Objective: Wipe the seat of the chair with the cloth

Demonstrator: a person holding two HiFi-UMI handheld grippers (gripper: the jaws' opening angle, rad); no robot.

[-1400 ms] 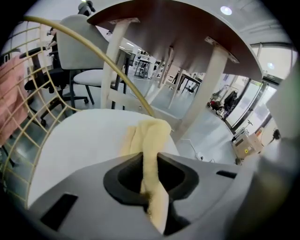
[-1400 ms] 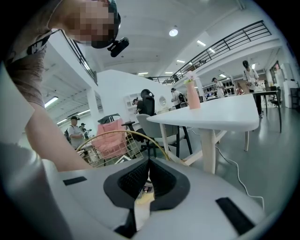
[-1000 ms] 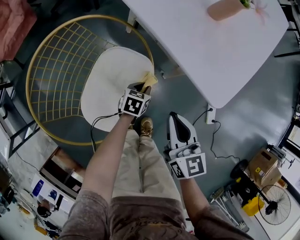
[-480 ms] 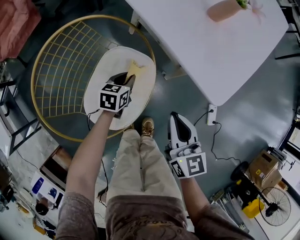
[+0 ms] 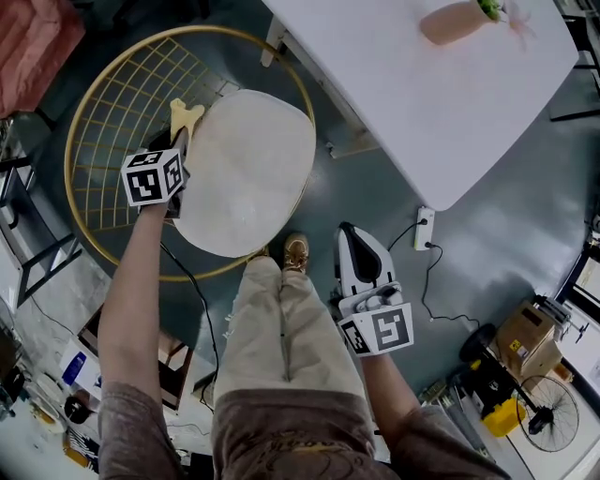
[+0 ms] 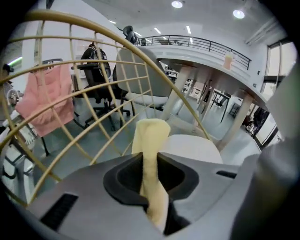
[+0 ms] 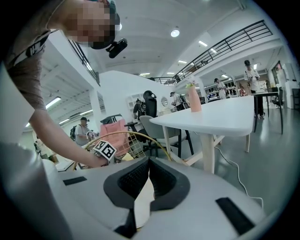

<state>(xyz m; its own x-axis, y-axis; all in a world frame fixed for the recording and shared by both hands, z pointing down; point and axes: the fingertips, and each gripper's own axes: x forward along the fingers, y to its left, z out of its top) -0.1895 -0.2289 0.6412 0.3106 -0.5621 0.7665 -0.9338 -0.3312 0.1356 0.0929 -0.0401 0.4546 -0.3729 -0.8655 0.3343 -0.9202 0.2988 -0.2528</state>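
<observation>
The chair has a gold wire frame (image 5: 103, 122) and a white seat (image 5: 248, 169). My left gripper (image 5: 178, 136) is shut on a yellow cloth (image 5: 185, 114) at the seat's left edge, where the seat meets the wire back. In the left gripper view the cloth (image 6: 150, 140) stands up between the jaws of the left gripper (image 6: 151, 161), with the seat (image 6: 192, 147) to its right and the wire frame (image 6: 93, 131) beyond. My right gripper (image 5: 347, 231) hangs shut and holding nothing beside the person's leg, away from the chair. Its jaws meet in the right gripper view (image 7: 148, 166).
A white table (image 5: 422, 84) with a pink vase (image 5: 450, 19) stands right of the chair. A power strip (image 5: 421, 230) and its cable lie on the floor. The person's shoe (image 5: 293, 253) is at the seat's front. A pink cloth (image 5: 28, 47) hangs at far left.
My left gripper has swept the cloth leftward across the seat, from its right front edge to its left edge by the wire back. The right gripper has stayed where it was.
</observation>
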